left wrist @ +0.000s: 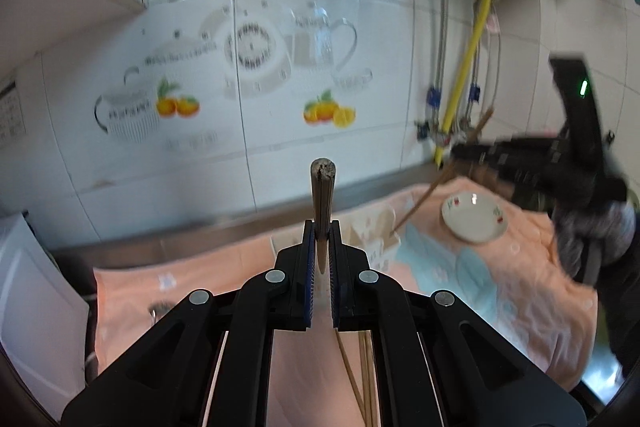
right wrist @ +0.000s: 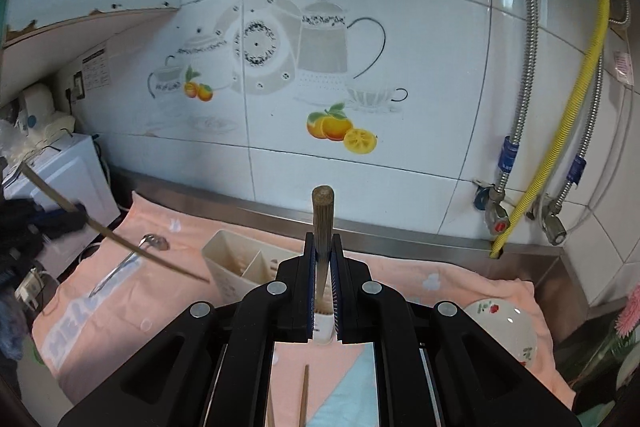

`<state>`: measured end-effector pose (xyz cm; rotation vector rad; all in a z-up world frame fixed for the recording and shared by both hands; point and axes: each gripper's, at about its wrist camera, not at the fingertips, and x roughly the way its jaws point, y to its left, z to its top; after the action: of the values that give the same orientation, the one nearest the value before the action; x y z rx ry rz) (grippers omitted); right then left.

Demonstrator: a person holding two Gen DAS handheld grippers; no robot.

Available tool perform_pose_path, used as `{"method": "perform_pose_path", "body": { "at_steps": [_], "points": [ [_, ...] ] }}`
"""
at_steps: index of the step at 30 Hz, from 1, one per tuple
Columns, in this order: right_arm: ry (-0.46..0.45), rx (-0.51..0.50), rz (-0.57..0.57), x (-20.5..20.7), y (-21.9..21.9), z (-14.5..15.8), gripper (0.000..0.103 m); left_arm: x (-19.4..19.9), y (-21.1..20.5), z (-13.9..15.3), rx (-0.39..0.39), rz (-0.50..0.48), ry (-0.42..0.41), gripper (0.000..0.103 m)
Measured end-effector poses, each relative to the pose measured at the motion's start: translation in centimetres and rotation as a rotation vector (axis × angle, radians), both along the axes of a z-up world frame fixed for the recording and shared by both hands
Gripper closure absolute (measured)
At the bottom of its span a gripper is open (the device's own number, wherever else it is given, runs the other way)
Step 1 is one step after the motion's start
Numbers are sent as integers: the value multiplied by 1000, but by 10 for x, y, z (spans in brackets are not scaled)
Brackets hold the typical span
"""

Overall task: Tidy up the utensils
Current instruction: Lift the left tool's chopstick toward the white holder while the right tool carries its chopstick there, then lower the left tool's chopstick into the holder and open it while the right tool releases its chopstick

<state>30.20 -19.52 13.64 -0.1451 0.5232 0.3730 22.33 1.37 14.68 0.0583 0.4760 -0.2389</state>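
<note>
Peach towel on counter: 1 beige holder at 12 o'clock, 1 spoon at 10, 1 dish at 3; left gripper and right gripper each clamp 1 brown, worn-tipped chopstick

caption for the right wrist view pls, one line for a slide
Right gripper holds a chopstick upright above the cream utensil holder on a pink towel.

Loose chopsticks vanish beneath the left gripper, cut off below.
</note>
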Motion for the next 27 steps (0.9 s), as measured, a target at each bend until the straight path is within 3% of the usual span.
{"method": "perform_pose_path", "body": {
  "at_steps": [3,7,18,27],
  "points": [
    [12,-9,-4,11,6,-7,96,14,-1,11,7,16,-25,98],
    [42,-24,-10,24,11,-22,96,43,-1,4,1,33,13,98],
    [97,-41,-9,43,15,-50,96,96,7,-57,-35,70,181,98],
    [129,-49,-18,52,14,-64,96,109,9,-74,-41,75,231,97]
  ]
}}
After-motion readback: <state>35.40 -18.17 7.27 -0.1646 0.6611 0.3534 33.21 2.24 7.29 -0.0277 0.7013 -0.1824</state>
